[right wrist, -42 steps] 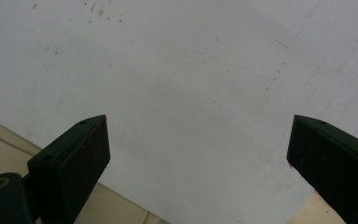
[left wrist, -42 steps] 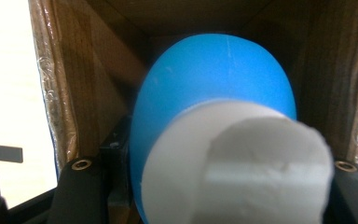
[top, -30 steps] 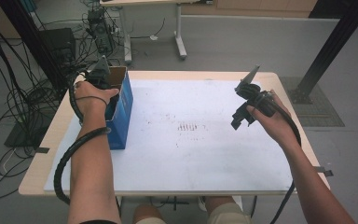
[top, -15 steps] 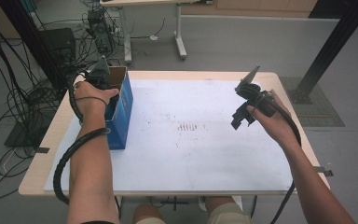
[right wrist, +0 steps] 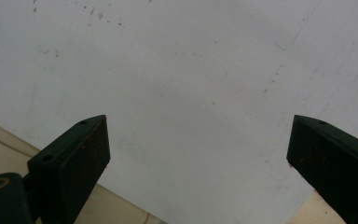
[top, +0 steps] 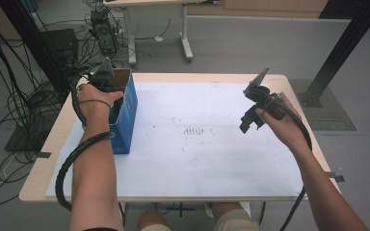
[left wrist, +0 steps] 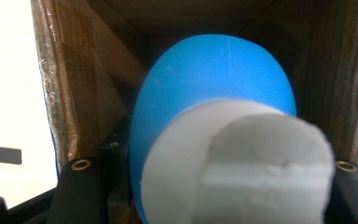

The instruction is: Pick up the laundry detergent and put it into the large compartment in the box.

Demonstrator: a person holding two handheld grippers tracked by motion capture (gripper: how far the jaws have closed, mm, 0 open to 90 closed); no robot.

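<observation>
A blue cardboard box with an open top stands at the left of the white mat. My left gripper reaches down into it from above. In the left gripper view, my left gripper has a rounded blue object with a white foam-like end wedged between its jaws, inside the box's brown walls. My right gripper hovers over the right side of the mat, tilted downward. In the right gripper view, my right gripper stands wide open with only the mat beneath it.
The wooden table carries the mat, which has faint dark marks at its middle. Cables and equipment crowd the floor at the left. A black post rises at the right, and another table's legs stand behind.
</observation>
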